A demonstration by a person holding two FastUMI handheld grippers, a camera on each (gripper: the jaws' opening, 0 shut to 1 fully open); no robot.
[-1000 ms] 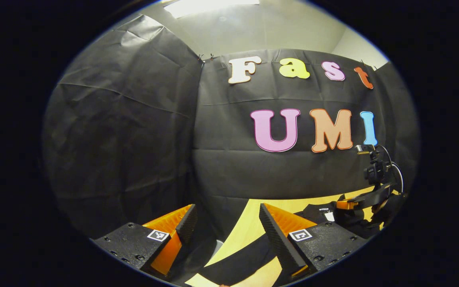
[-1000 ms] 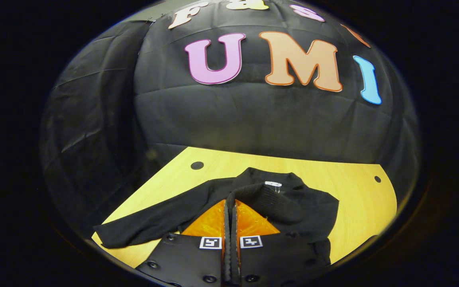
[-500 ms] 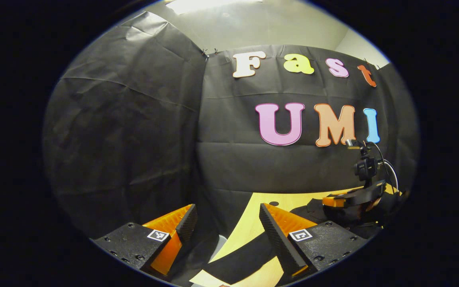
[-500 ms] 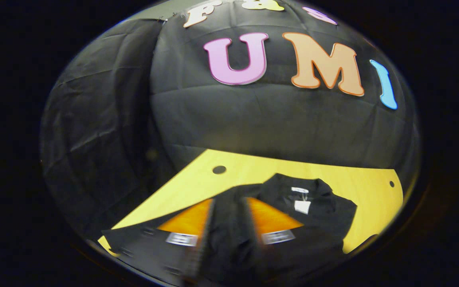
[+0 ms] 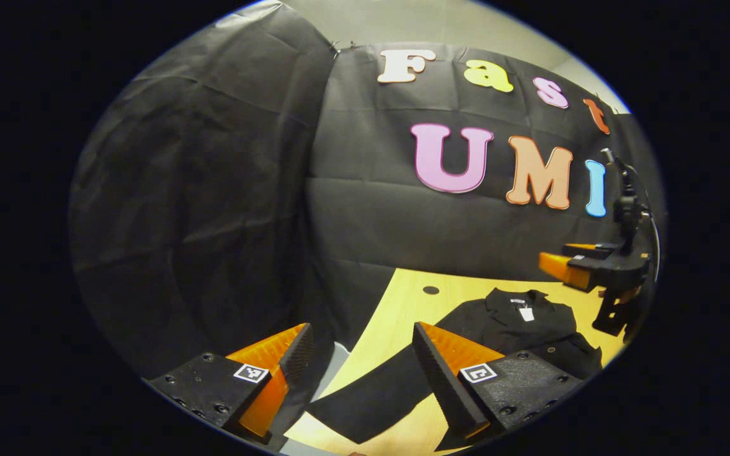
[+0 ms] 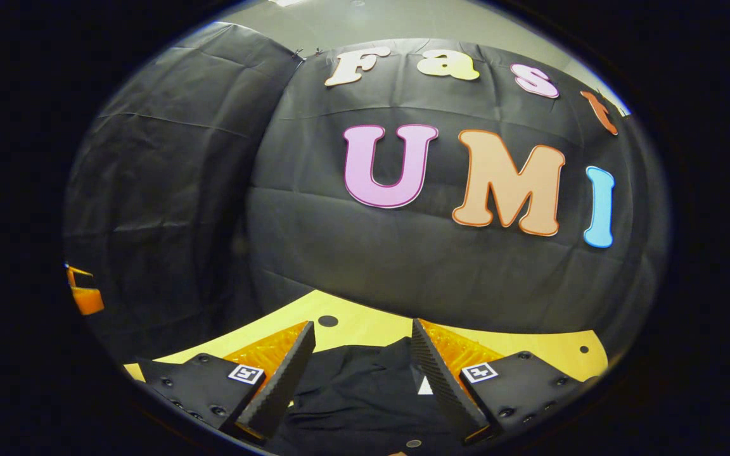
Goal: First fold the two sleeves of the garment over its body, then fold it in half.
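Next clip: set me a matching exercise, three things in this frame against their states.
Things:
1. left claw
2. right claw
3. garment's outstretched sleeve

States:
A. open, above the garment's body
B. lying flat on the table, not folded over
C. open, over the table's edge

Pairs: 1-C, 2-A, 3-B

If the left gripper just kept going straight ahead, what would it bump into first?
Probably the booth's black cloth wall. The left gripper is open and points past the table's left edge, above the garment's sleeve; depth is hard to judge.
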